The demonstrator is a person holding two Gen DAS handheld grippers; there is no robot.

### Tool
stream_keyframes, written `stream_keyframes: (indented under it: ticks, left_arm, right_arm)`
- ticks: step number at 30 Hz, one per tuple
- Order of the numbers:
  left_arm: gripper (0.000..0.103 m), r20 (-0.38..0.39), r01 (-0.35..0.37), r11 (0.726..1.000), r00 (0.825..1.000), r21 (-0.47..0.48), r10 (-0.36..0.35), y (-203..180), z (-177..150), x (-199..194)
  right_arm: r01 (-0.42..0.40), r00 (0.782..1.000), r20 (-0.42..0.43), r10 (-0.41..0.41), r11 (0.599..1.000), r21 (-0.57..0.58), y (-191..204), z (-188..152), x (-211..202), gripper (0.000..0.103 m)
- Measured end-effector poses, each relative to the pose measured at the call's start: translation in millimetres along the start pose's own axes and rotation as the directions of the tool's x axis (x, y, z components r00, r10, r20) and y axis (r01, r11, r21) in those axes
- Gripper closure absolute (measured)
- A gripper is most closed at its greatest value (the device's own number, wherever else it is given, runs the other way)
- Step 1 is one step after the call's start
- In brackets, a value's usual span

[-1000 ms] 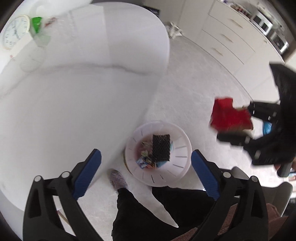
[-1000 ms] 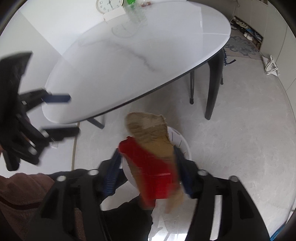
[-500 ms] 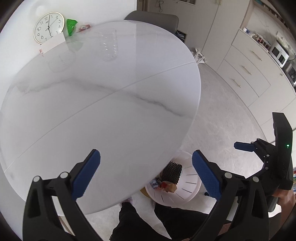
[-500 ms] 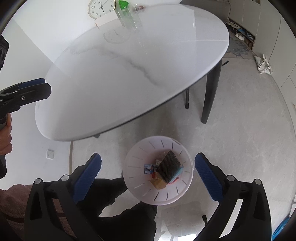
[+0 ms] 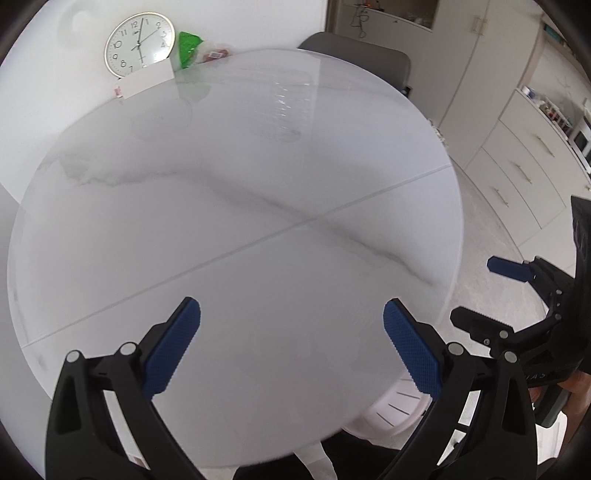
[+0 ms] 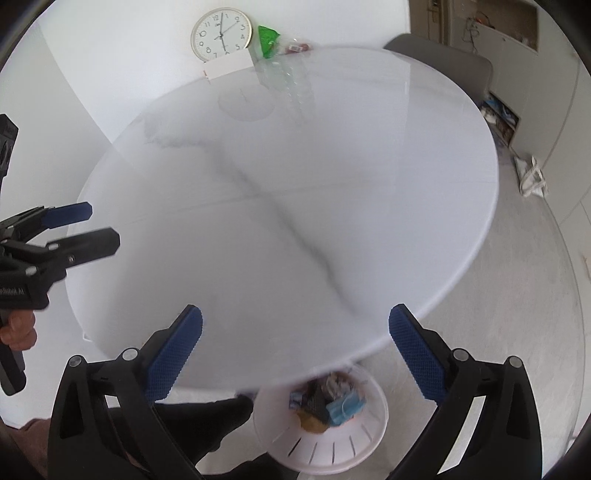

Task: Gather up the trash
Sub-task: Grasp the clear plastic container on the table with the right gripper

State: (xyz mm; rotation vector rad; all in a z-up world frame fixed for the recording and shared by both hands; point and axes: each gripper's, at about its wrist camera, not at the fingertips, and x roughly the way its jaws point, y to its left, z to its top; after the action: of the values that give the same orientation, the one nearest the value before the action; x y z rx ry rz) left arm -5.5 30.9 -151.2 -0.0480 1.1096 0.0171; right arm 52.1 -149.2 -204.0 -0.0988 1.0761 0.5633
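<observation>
Trash (image 6: 327, 404) lies in a white slotted bin (image 6: 332, 452) on the floor, partly under the near edge of a round white marble counter (image 6: 295, 184): a blue mask, a dark mesh piece and small wrappers. Both grippers hover above the counter with nothing in them. The right gripper (image 6: 295, 332) has just been opening and is spread wide; the left gripper (image 5: 291, 325) is spread wide too. A clock (image 6: 221, 35) and a green wrapper (image 6: 266, 40) sit at the far edge
</observation>
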Motion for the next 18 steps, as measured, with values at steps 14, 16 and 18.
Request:
stream_keyframes:
  ticks: [14, 16, 18]
  left_arm:
    - [0.008, 0.017, -0.046, 0.999, 0.999, -0.014, 0.046, 87.8, 97.1, 64.6]
    - [0.008, 0.019, -0.037, 0.999, 0.999, -0.026, 0.037, 100.4, 107.4, 73.7]
    - [0.008, 0.018, -0.025, 0.999, 0.999, -0.039, 0.026, 113.3, 115.5, 81.5]
  right_arm:
    - [0.08, 0.981, 0.176, -0.082, 0.997, 0.014, 16.1, 176.8, 118.1, 0.003]
    - [0.101, 0.967, 0.232, -0.103, 0.995, 0.022, 16.2, 194.2, 131.5, 0.003]
    - [0.123, 0.954, 0.272, -0.127, 0.992, 0.032, 13.8, 204.4, 143.3, 0.003]
